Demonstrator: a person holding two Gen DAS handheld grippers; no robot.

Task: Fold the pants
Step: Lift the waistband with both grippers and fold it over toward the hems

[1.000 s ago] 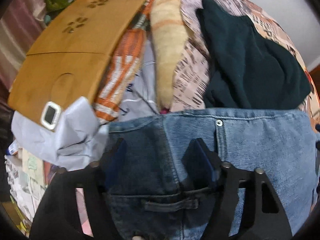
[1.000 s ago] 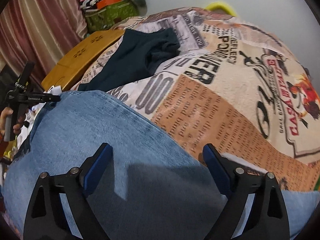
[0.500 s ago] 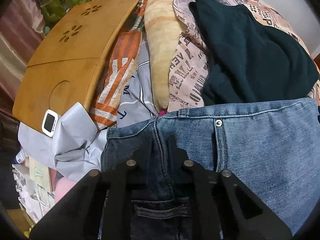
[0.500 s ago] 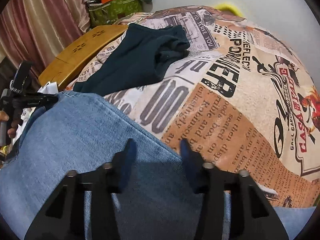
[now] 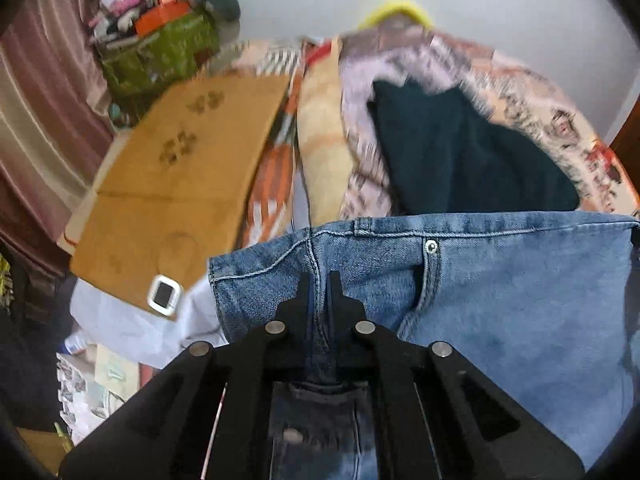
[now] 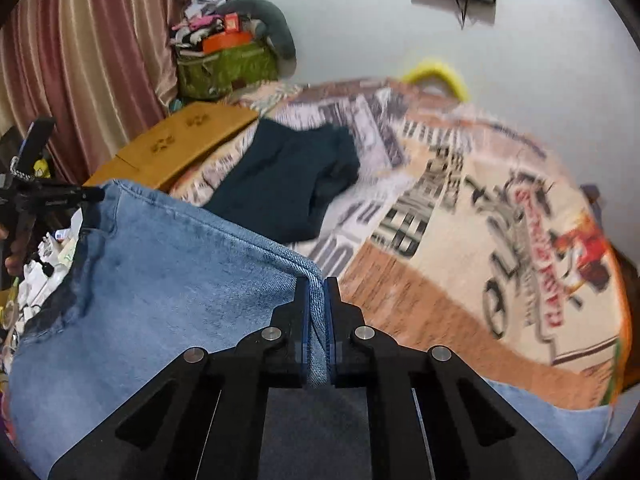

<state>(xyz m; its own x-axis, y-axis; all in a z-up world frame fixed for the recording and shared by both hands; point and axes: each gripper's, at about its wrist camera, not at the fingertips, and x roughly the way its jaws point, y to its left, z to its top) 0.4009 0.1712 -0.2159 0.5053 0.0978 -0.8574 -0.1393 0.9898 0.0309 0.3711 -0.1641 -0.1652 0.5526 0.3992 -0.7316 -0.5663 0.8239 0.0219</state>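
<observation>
I'm seeing the jeans (image 5: 500, 288) showing as coarse, faded blue denim with raised stitched seams and a shiny metal rivet (image 5: 431, 246). The left gripper (image 5: 319, 280) and the right gripper (image 6: 316, 284) are looking like matt black plastic with dull silver metal pins, and the right one's pads are showing glossy blue. The bedspread (image 6: 460, 240) is reading as soft printed cloth, the dark garment (image 6: 288, 176) as matt knit, the board (image 5: 192, 168) as smooth wood.

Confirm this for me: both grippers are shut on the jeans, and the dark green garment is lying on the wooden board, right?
Not quite. The dark green garment lies on the printed blanket, beside the wooden board, as the right wrist view shows. The left gripper and right gripper are indeed shut on the jeans.
</observation>
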